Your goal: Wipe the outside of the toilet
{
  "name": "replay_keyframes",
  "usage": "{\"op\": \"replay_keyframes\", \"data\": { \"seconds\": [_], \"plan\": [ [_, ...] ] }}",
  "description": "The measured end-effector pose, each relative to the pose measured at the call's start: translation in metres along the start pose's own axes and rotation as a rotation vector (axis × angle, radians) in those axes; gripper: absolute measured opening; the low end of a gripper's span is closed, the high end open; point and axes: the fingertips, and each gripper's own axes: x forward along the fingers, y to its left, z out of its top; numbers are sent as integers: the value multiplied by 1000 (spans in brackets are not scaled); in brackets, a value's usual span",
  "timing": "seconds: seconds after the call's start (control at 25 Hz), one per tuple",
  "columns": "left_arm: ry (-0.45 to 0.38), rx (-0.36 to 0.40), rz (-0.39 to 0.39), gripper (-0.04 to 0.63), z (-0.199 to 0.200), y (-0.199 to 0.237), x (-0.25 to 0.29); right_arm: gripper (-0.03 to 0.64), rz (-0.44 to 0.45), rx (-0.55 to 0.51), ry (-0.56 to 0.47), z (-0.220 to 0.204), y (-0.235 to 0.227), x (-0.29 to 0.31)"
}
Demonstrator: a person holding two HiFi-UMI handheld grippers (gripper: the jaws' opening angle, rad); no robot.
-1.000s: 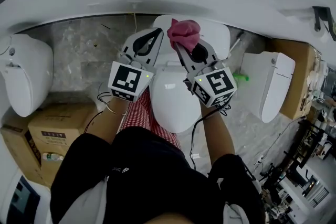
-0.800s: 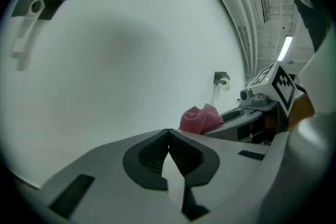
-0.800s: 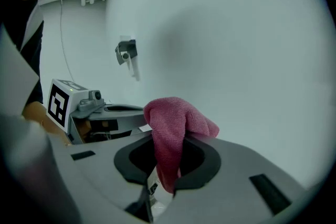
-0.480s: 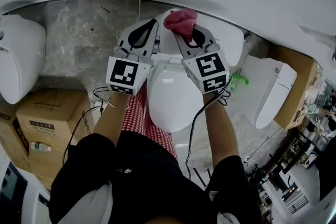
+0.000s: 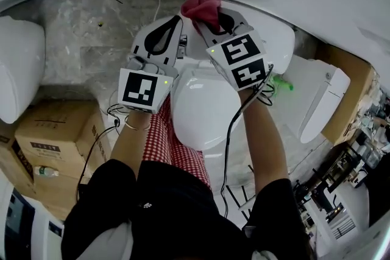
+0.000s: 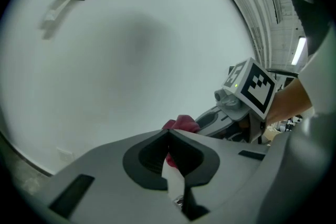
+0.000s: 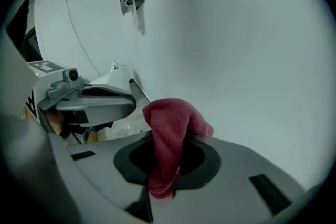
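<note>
The white toilet [image 5: 201, 109] stands under me with its lid down, its tank [image 5: 274, 39] against the white wall. My right gripper [image 5: 210, 21] is shut on a crumpled red cloth [image 5: 204, 4] and holds it at the tank's top, close to the wall. In the right gripper view the red cloth [image 7: 172, 126] bulges out above the right gripper [image 7: 167, 139] and hangs down between the jaws. My left gripper [image 5: 180, 21] hovers just left of it, shut with nothing held; its tips [image 6: 169, 132] meet in the left gripper view, with the cloth [image 6: 181, 124] just beyond them.
Another white toilet [image 5: 18, 70] stands at the left and one more [image 5: 320, 100] at the right. Cardboard boxes [image 5: 55, 140] sit at the lower left and a box [image 5: 350, 79] at the right. A green object [image 5: 281, 83] lies beside the tank. A small fixture [image 7: 131, 0] juts from the wall.
Both grippers have moved away from me toward the wall, and the right one has carried the red cloth left and up along the tank's top. Both stayed shut.
</note>
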Motion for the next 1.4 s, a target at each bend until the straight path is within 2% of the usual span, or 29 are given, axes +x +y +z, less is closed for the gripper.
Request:
{"op": "replay_keyframes", "data": {
  "seconds": [0.12,0.28,0.76,1.04,1.4],
  "plan": [
    [-19,-30,-2,6,-8,0,3,74,-19,-51,-15,-1,-6,13],
    [-21,-36,-9,6,-14,-2,3,74,-47,-121,30,-4,-12,22],
    [-11,-62,-32,6,-27,-17,8,74,-69,-96,63,-15,-26,25],
    [0,-45,-36,6,-29,-24,10,74,-66,-87,65,-17,-28,23],
    [-21,-49,-60,6,-19,-41,15,74,-79,-89,56,-25,-41,2]
  ]
}}
